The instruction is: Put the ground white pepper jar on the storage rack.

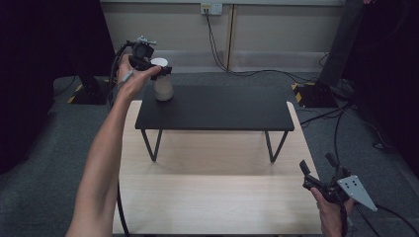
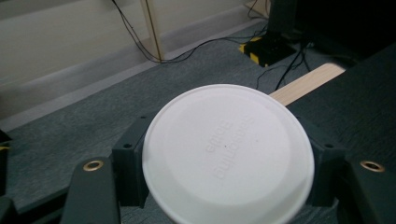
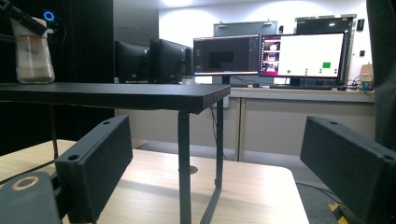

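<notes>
Now I've got the left gripper [image 1: 159, 69] clamped on the white-lidded jar [image 1: 163, 87], far left.
Right gripper [image 1: 318, 168] hangs near right, its 2 jaws apart.

The white lid [image 2: 228, 151] is covering the whole jar body in the left gripper view, and its raised lettering is reading too faint to make out. The bottom edge is clipping the lid's near rim, and the right gripper's [image 3: 215, 172] far jaw is running off the frame.

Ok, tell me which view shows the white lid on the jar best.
The left gripper view: the white lid is seen close from above, jaws on both sides. The high view has it small beside the left gripper. The right gripper view shows the jar side-on, its top crossed by the gripper.
</notes>
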The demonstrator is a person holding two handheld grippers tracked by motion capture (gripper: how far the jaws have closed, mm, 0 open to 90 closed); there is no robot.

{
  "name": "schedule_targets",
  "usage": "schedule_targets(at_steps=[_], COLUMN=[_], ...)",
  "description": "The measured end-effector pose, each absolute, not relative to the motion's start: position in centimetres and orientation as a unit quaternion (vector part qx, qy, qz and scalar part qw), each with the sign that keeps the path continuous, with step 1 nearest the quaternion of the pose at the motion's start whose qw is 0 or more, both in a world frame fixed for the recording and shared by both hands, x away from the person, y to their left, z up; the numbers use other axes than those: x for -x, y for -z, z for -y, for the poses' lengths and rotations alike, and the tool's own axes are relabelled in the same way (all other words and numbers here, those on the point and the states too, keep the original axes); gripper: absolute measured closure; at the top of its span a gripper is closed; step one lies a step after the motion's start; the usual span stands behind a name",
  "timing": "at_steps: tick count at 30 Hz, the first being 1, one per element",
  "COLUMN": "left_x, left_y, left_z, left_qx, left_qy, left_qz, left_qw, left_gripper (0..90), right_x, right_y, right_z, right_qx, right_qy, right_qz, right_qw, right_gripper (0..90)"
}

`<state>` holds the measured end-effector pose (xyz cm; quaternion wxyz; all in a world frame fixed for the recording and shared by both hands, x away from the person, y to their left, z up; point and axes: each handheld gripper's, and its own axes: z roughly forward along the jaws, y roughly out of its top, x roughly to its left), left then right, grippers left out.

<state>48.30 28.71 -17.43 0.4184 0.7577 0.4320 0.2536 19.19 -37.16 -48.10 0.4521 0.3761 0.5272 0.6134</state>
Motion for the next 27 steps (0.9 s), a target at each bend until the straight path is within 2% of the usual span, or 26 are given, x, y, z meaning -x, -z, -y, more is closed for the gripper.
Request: schedule_targets(at_steps=[8, 10, 13, 16, 17, 27], left_x=[-48.5, -48.1, -47.8, -47.4, -46.9, -43.5], left_y=[17.8, 17.9, 17.8, 17.6, 17.4, 15.3], left_z=[-29.2, -28.8, -29.1, -29.7, -29.6, -32.2], left_qx=[-0.76, -0.757, -0.746, -0.749, -0.75, -0.769], left_qy=[-0.247, -0.263, -0.263, -0.265, -0.278, -0.273], left_qz=[-0.423, -0.417, -0.421, -0.404, -0.397, -0.342], left_qw=[0.428, 0.428, 0.443, 0.454, 0.45, 0.467], left_gripper=[33.1, 31.7, 14.7, 8.4, 8.0, 7.0], right_x=[-19.2, -19.2, -19.1, -19.2, -19.2, -19.1], right_y=[48.1, 48.1, 48.1, 48.1, 48.1, 48.1], right_z=[37.1, 37.2, 37.2, 37.2, 37.2, 37.1], right_qx=[-0.375, -0.376, -0.378, -0.377, -0.376, -0.376], right_qy=[-0.614, -0.615, -0.615, -0.615, -0.615, -0.613], right_qz=[-0.528, -0.526, -0.525, -0.525, -0.525, -0.529], right_qw=[0.452, 0.452, 0.451, 0.451, 0.451, 0.452], right_gripper=[9.1, 9.0, 9.0, 9.1, 9.1, 9.0])
